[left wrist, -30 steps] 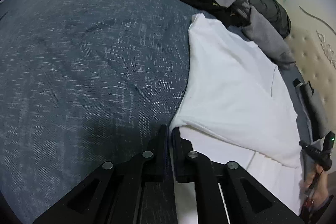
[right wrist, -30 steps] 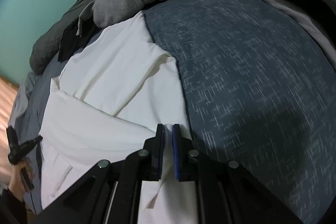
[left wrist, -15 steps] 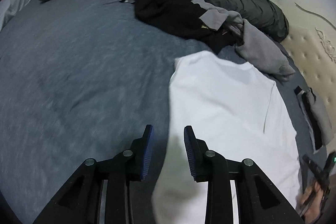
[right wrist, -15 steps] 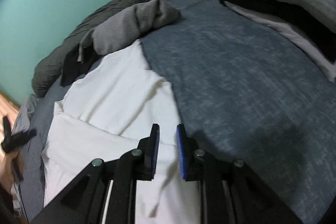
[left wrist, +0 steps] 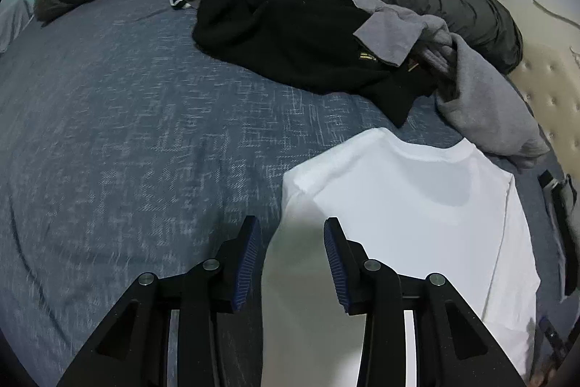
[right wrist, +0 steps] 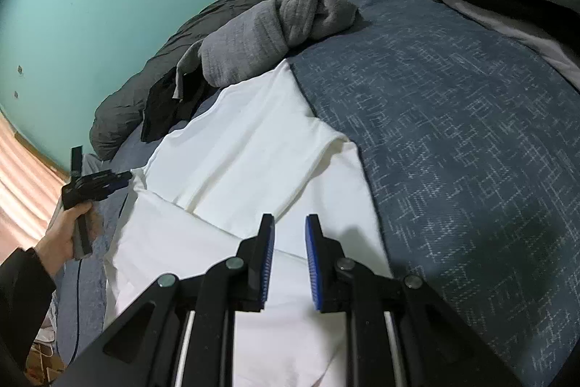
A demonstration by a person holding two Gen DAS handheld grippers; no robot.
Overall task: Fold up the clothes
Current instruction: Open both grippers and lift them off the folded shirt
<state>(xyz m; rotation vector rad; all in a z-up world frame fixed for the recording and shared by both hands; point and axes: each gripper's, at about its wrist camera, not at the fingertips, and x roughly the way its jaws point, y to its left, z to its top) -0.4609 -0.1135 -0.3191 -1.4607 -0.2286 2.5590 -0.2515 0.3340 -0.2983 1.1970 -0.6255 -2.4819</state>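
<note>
White shirt [left wrist: 417,205] is lying partly folded on the blue bedspread [left wrist: 127,133] as the left gripper [left wrist: 291,242] and right gripper [right wrist: 289,245], both having just been opening and holding nothing, are hovering over it; beyond, unfolded dark clothes [left wrist: 290,31] are waiting. Next likely: gripping an edge for another fold.

White shirt [left wrist: 417,205] flat on blue bedspread, sleeve folded across; black garment [left wrist: 290,35] at 11 o'clock, grey garment [left wrist: 482,104] at 1 o'clock, both crumpled.
</note>
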